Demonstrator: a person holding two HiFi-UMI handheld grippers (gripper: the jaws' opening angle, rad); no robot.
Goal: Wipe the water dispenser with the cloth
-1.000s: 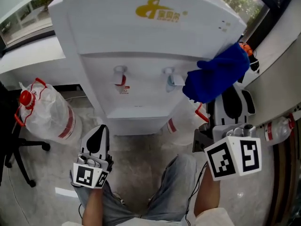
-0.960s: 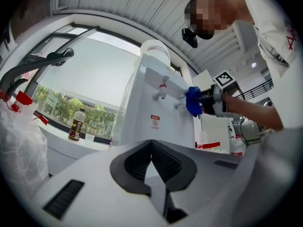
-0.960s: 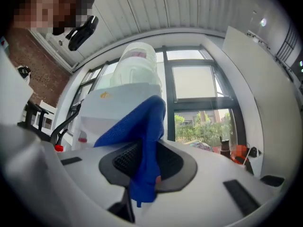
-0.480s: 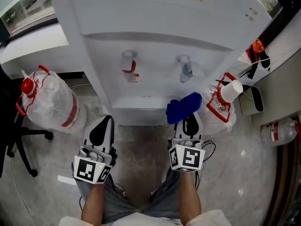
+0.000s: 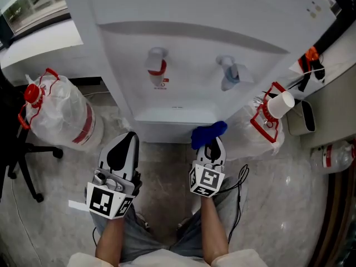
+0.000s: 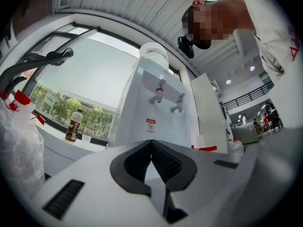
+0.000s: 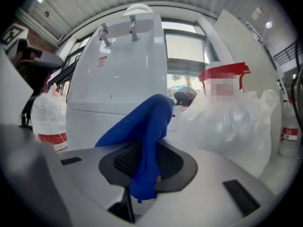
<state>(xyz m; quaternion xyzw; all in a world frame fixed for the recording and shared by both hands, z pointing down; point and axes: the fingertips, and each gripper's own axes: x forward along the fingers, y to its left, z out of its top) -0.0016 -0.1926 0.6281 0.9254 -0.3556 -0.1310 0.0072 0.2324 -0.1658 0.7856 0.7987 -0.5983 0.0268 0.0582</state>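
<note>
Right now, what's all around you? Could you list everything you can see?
water dispenser: one, white, straight ahead
red tap: one, dispenser front, left
blue tap: one, dispenser front, right
cloth: one, blue, pinched in the right tool, at the dispenser's lower front
left water jug: one, clear, bagged, red cap, floor left of dispenser
right water jug: one, clear, bagged, red handle, floor right of dispenser
small bottle: one, clear, red label, floor far right
office chair: one, black, far left
drink bottle: one, dark, window ledge
legs: two, grey trousers
left tool: white, shut, empty
right tool: white, shut on cloth
</note>
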